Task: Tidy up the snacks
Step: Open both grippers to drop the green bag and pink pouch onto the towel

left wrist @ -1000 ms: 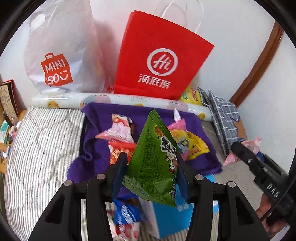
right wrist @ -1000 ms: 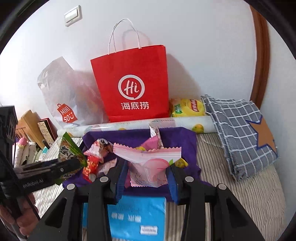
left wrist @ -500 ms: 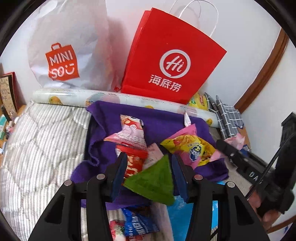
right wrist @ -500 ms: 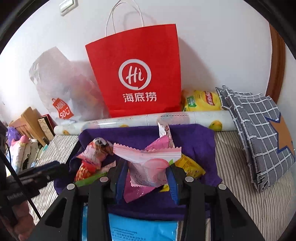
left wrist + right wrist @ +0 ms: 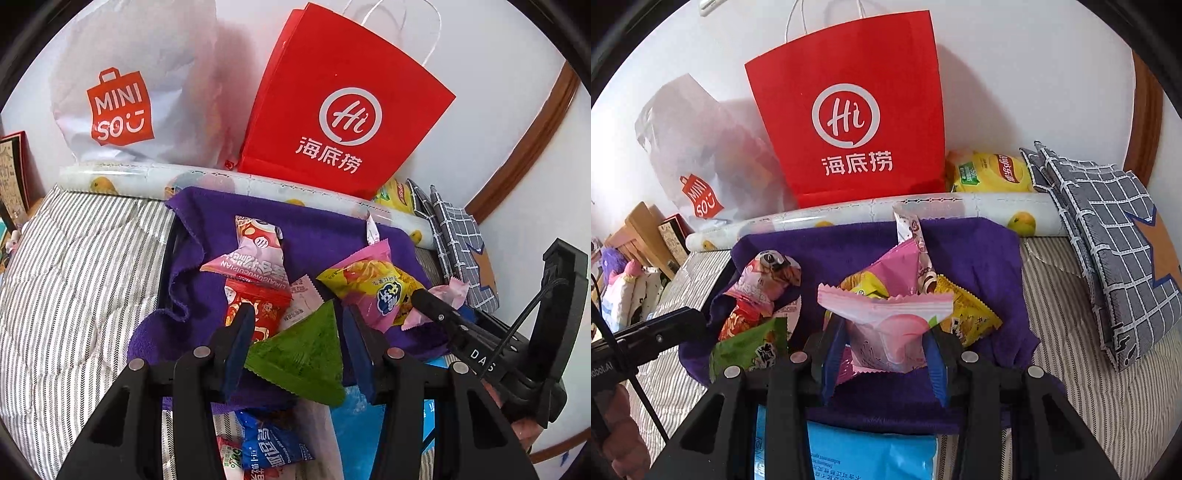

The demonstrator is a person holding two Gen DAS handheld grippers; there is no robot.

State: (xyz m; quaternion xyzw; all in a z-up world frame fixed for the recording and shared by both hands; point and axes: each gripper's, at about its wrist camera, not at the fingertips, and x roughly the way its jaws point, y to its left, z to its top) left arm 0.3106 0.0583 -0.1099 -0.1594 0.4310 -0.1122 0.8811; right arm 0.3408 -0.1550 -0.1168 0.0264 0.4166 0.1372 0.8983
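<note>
Two grippers, each clamped on one snack packet, both over a purple towel spread on a striped bedcover.

Left gripper: blue-padded fingers closed against the sides of a green triangular packet; packet lies nearly flat, its tip pointing away from the camera, its serrated edge nearest the lens; held at the near edge of the towel, just beside a red packet.

Right gripper: fingers pressed on a clear pink-edged packet with a pink sweet inside; zigzag top seam level and uppermost; held above the towel's near half, in front of the heap of other snacks.

On the towel, from the left wrist view: pink-and-white packet lying partly over the red one; yellow-and-pink packet to the right, touching or just behind the tip of the right gripper; small white sachet upright behind it; flat white sachet between the red and yellow packets.

Near the lens: blue packet below the left gripper; light blue pack under the right gripper.

Against the wall: red paper bag with white handles; white plastic bag with an orange logo; printed roll lying along the towel's far edge; yellow chip bag behind the roll; folded grey checked cloth at right.
</note>
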